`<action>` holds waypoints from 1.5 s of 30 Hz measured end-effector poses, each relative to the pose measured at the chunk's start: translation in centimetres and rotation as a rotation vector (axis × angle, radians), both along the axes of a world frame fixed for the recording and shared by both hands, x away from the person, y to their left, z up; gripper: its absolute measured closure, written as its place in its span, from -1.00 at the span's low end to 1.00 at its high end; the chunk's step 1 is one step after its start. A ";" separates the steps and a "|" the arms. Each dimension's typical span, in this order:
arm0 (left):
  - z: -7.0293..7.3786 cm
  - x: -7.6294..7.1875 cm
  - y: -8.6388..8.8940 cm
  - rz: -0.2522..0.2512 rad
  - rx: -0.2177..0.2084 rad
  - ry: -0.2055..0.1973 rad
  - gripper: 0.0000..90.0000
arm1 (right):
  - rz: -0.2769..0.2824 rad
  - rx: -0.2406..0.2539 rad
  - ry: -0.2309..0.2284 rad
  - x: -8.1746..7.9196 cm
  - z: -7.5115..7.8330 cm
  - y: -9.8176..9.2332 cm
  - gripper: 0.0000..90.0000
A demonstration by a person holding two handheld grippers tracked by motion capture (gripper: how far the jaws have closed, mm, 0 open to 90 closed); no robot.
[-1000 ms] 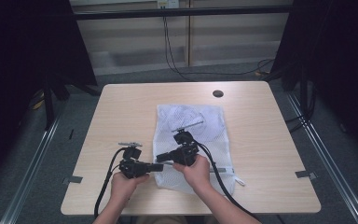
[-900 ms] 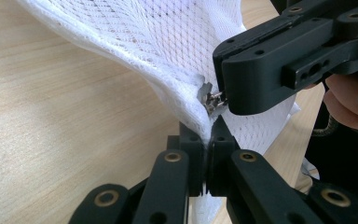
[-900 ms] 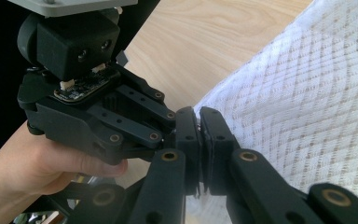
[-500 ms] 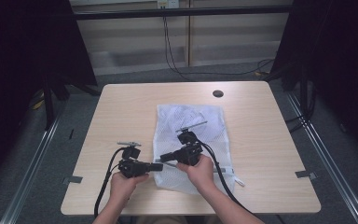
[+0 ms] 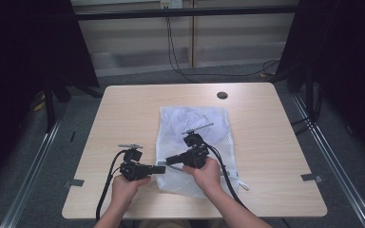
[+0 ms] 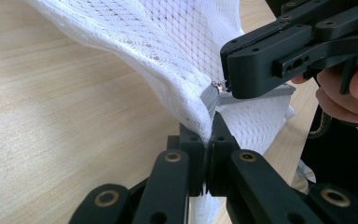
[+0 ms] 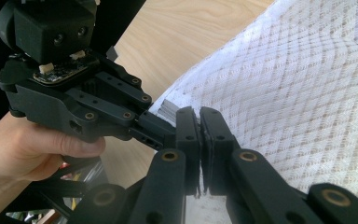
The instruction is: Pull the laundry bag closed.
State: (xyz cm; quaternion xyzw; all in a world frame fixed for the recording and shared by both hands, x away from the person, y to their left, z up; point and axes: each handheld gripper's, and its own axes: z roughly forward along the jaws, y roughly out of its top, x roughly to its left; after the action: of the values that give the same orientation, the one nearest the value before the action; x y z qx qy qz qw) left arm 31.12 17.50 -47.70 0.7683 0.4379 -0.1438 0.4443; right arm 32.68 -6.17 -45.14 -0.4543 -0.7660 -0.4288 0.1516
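White mesh laundry bag [image 5: 195,142] lies flat mid-table on the light wooden table [image 5: 123,109]. Left gripper [image 6: 209,140] is clamped on the bag's near left edge, by the grey zipper end [image 6: 209,97]. Right gripper [image 5: 170,160] has swung left since a second ago and now pinches the zipper pull [image 6: 221,85]. Likely about to unzip.

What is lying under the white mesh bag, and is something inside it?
Under the mesh bag is the wooden table. The weave shows no clear thing inside, though its folded lower part, beneath the right hand, is covered.
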 end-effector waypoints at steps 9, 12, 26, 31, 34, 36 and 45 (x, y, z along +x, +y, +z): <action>0.1 0.0 0.1 -0.002 0.002 -0.001 0.97 | -0.004 0.001 0.002 0.0 -0.3 -0.5 0.94; 0.1 0.0 0.1 -0.004 0.001 0.004 0.97 | 0.003 -0.008 -0.004 0.0 -0.3 -0.5 0.94; 0.2 0.0 0.1 -0.011 0.000 0.004 0.97 | 0.002 -0.003 -0.009 -0.2 -0.4 -1.2 0.94; 0.3 0.0 0.3 -0.006 -0.001 -0.002 0.97 | 0.000 -0.012 -0.008 -0.1 -0.4 -1.4 0.94; 0.3 0.0 0.1 -0.010 -0.001 -0.002 0.97 | 0.003 -0.007 -0.014 -0.1 -0.4 -1.5 0.94; 0.3 0.0 0.1 -0.005 -0.001 0.000 0.97 | 0.005 -0.008 -0.012 -0.1 -0.4 -1.6 0.94; 0.3 0.0 0.3 0.001 -0.008 0.004 0.97 | -0.007 -0.023 -0.010 -0.1 -0.4 -2.2 0.94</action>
State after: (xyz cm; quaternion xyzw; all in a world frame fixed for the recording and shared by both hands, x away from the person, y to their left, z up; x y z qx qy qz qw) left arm 31.16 17.78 -47.35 0.7659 0.4386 -0.1469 0.4465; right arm 32.62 -8.40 -45.58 -0.4563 -0.7701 -0.4229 0.1409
